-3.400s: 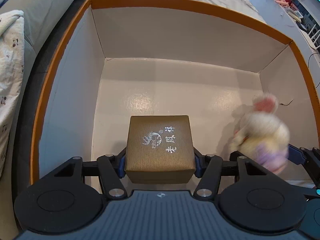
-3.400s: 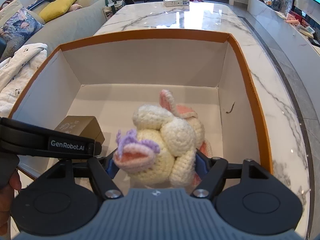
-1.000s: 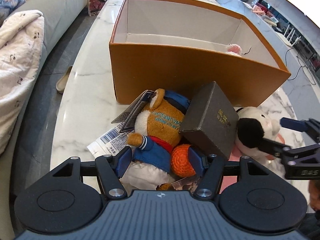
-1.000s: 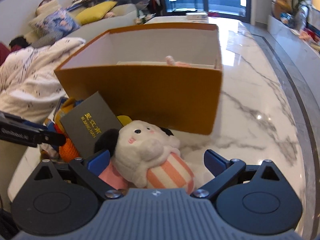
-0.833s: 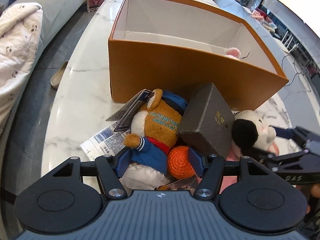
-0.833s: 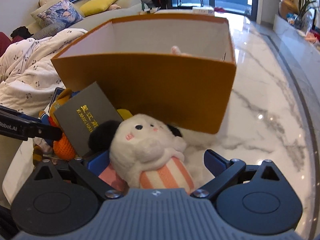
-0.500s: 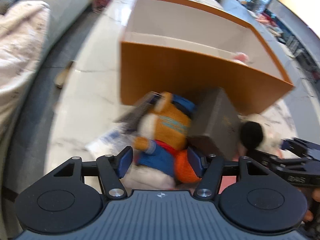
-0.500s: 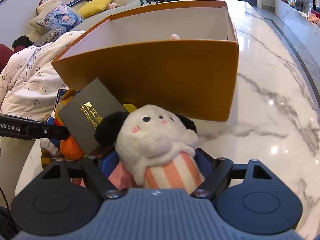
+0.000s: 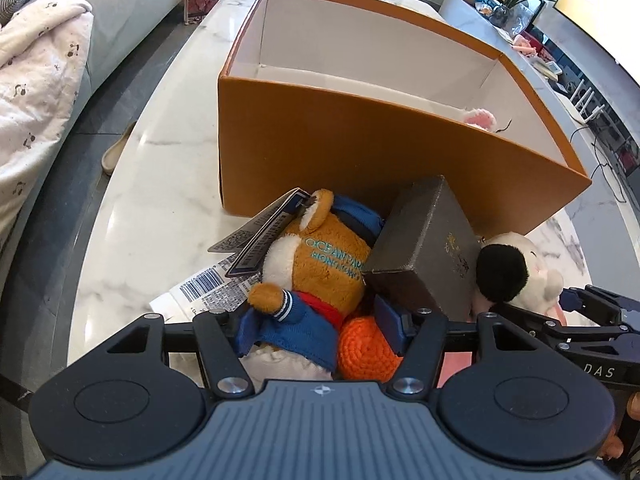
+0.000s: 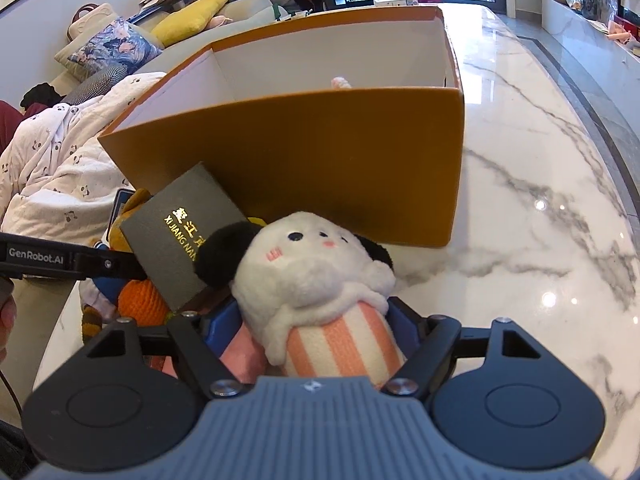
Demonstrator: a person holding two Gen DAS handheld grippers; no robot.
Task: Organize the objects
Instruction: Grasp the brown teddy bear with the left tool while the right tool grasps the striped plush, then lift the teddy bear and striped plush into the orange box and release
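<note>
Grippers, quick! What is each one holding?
Left gripper: closed on the bear.
Right gripper: jaws have just been closing, now gripping the white plush.

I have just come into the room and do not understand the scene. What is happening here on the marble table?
A person is sorting toys with two hand-held grippers. The right gripper has just been closing on the white plush toy with the pink striped body. The left gripper is around the brown plush bear in blue clothes. A dark grey box leans on both toys, in front of the large orange cardboard box.
</note>
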